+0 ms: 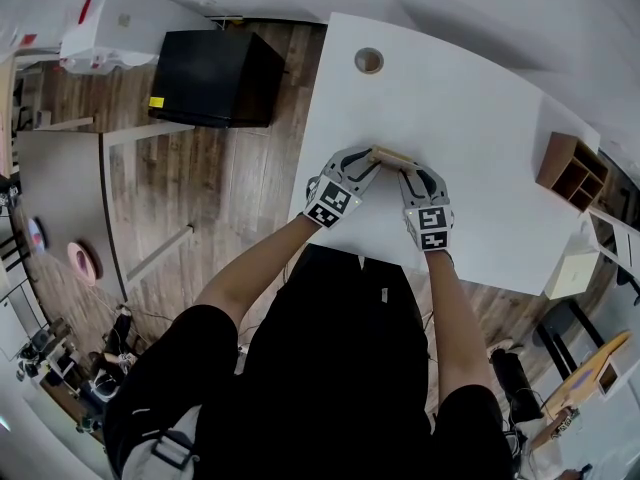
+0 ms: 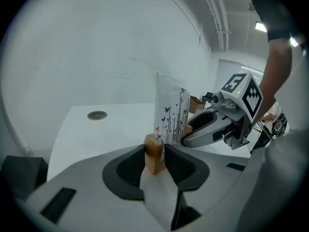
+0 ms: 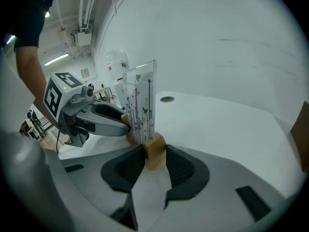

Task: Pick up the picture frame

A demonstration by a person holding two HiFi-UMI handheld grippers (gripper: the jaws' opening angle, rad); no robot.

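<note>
While both pairs of jaws press on wood, left gripper [image 2: 155,152] clamps one end of picture frame [image 2: 170,114] base, right gripper [image 3: 155,150] opposite end. Clear panel [image 3: 141,100] with butterfly print upright between grippers. Frame near front edge of white table [image 1: 480,118]; resting or lifted, cannot tell. Round hole [image 1: 369,60] farther back, wooden organiser [image 1: 572,171] at table's right edge.

Lighting is bright and even, coming from a ceiling strip light [image 3: 58,59] overhead. The white table [image 1: 480,128] carries mild glare – shadows are faint and soft. All views bend strongly at the edges; both gripper views have dark corners. The picture frame [image 2: 169,115] is sharp.
</note>
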